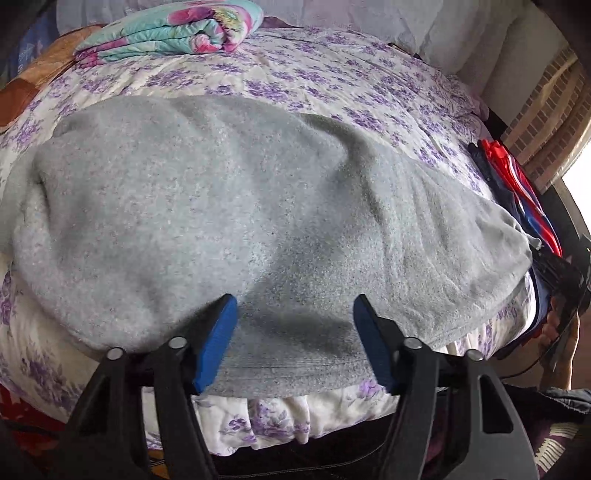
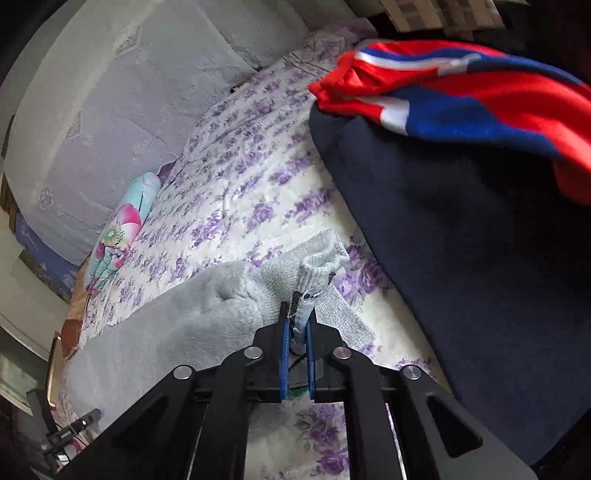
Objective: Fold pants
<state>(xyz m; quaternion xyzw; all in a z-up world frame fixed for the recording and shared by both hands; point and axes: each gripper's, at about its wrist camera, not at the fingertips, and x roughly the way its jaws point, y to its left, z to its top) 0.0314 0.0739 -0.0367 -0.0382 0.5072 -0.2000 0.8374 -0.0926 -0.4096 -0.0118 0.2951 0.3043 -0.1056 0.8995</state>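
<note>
1. The grey pants [image 1: 236,221] are lying spread across the bed [image 1: 332,85], on its purple-flowered quilt, reaching from the bed's near edge toward its middle; the fleecy cloth is bunching into soft ridges, and one thicker fold is sitting at the bed's near edge.
2. The left gripper [image 1: 295,314] is hovering over the pants at the bed's near edge, its blue-padded jaws standing wide apart with nothing between them; whether the tips are touching the cloth cannot be told.
3. The right gripper [image 2: 297,325] is pinching a ribbed end of the pants [image 2: 177,325], near the bed's side; its jaws are standing narrow, closed on the grey cloth, and a bit of the knit edge is sticking up past the tips.
4. In the left wrist view the right gripper [image 1: 565,284] is showing as a dark shape at that same end of the pants, off the bed's side.
5. A dark navy garment [image 2: 461,240] is lying on the bed just beside the gripped end, and a red, blue and white garment [image 2: 461,96] is resting on top of it.
6. A rolled floral blanket [image 1: 173,33] in teal and pink is sitting at the far side of the bed, well apart from the pants.
7. Pale grey cushions [image 2: 129,110] are standing along the bed's far edge.
</note>
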